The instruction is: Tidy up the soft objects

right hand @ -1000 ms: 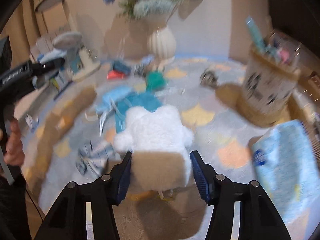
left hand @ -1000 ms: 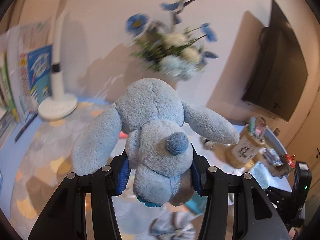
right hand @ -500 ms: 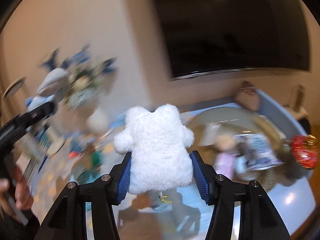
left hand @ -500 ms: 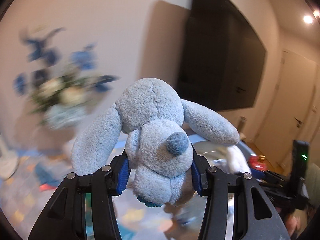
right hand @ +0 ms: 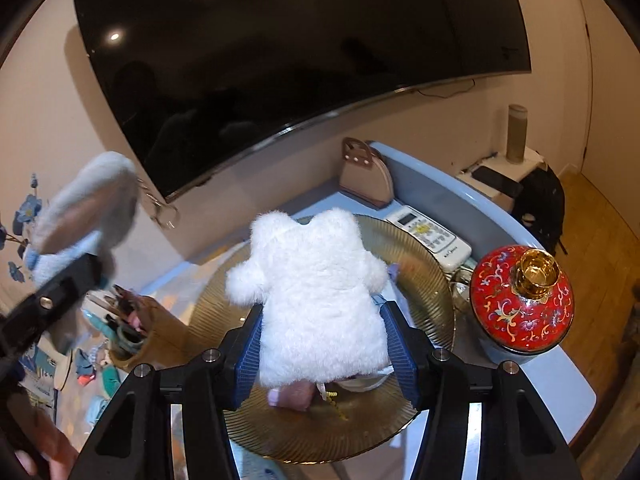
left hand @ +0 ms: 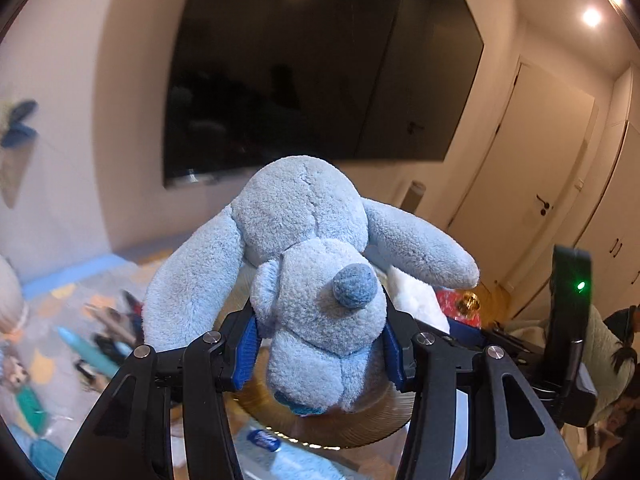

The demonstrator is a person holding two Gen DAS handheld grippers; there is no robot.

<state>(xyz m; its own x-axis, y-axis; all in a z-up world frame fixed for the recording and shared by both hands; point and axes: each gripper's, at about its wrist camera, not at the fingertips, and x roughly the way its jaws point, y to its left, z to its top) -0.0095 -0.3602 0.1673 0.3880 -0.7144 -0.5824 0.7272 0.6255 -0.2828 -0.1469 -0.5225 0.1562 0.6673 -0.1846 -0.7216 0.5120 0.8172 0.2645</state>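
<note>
My left gripper [left hand: 320,354] is shut on a light blue plush dog [left hand: 308,264] with long ears, held in the air over the near edge of a round amber ribbed glass plate [left hand: 380,428]. My right gripper [right hand: 326,354] is shut on a fluffy white plush toy [right hand: 316,296], held just above the same plate [right hand: 424,280]. A small pink soft item [right hand: 290,396] lies on the plate under the white toy. The left gripper with the blue dog [right hand: 80,208] shows blurred at the left of the right wrist view. The white toy [left hand: 416,300] peeks out behind the dog.
A red ornate lidded jar [right hand: 520,298] stands right of the plate. A white remote [right hand: 428,236] and a beige holder [right hand: 366,178] lie behind it. A cup of pens [right hand: 128,328] stands left of the plate. A large dark TV [right hand: 280,52] hangs on the wall.
Both grippers have swung right, away from the flower vase and the cluttered mat, carrying their toys over the amber plate. Both grips are unchanged.
</note>
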